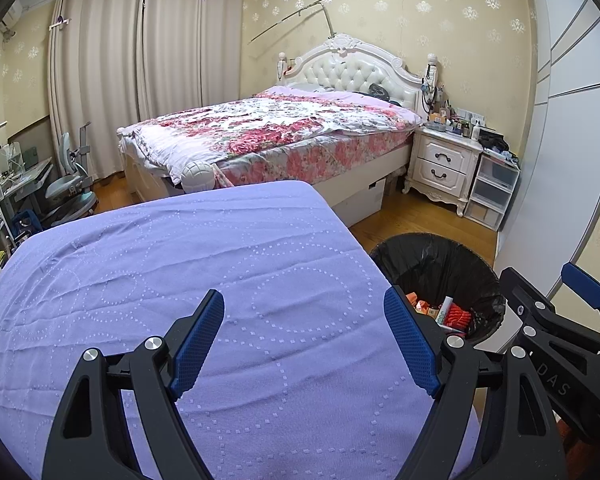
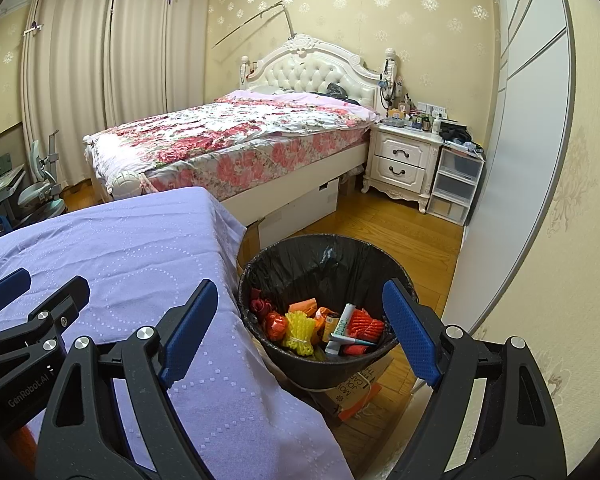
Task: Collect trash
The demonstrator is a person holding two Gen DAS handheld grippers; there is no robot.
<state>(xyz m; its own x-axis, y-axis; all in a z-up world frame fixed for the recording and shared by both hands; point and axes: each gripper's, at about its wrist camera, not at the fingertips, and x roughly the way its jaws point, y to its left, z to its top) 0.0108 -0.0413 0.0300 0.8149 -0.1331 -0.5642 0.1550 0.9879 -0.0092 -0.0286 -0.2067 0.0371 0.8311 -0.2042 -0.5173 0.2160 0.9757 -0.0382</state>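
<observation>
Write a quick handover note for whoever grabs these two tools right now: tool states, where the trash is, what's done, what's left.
Left tool: open, nothing between its pads, hanging over the purple cloth.
Right tool: open, nothing held, aimed at the bin.
Trash bin: black-lined, on the floor right of the cloth-covered surface. It holds the collected trash: yellow netting, red netting, orange wrappers, a white tube.
Done: no trash shows on the visible cloth.
Left: check areas outside both views for leftovers.

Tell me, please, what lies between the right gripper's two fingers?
In the right wrist view, the right gripper stands open, framing the black-lined trash bin with its collected wrappers.
</observation>
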